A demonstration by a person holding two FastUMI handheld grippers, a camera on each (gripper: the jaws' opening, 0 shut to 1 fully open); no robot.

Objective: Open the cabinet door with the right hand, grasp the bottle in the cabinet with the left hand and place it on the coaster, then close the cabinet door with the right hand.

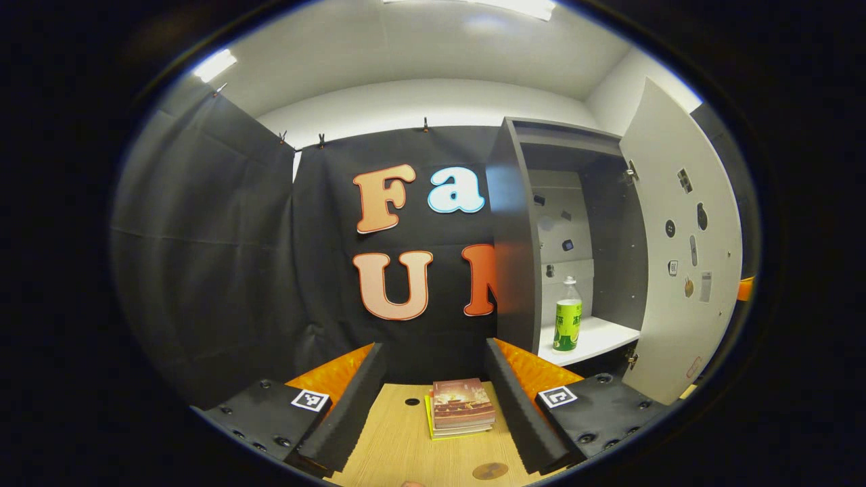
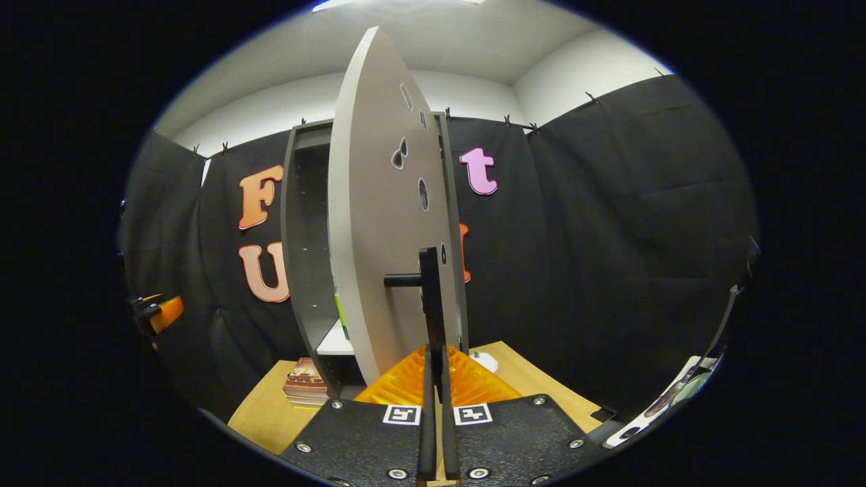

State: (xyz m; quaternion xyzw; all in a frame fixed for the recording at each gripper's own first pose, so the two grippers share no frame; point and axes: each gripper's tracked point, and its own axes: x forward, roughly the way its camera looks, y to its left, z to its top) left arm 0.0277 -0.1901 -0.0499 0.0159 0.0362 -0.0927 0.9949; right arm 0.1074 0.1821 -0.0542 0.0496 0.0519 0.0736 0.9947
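Standing on the white shelf (image 1: 599,338) of the grey cabinet (image 1: 514,237), the green-labelled clear plastic bottle (image 1: 567,316) shows beyond the spread-wide left gripper (image 1: 433,399), while the right gripper (image 2: 436,379) pinches the door's black bar handle (image 2: 429,291), the pale open door (image 2: 385,223) hiding most of the bottle there.

Matt grey cabinet door (image 1: 676,270), clear plastic bottle (image 1: 567,315) with glossy label, wood-grain table (image 1: 399,446), wrinkled cloth wall (image 1: 203,270).

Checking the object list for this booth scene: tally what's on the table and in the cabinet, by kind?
Bottles: 1, the bottle on the cabinet shelf
Stacks of books: 1, the book stack on the table
Coasters: 1, the coaster at the table's near edge
Cabinets: 1, with its cabinet door open
Total: 4
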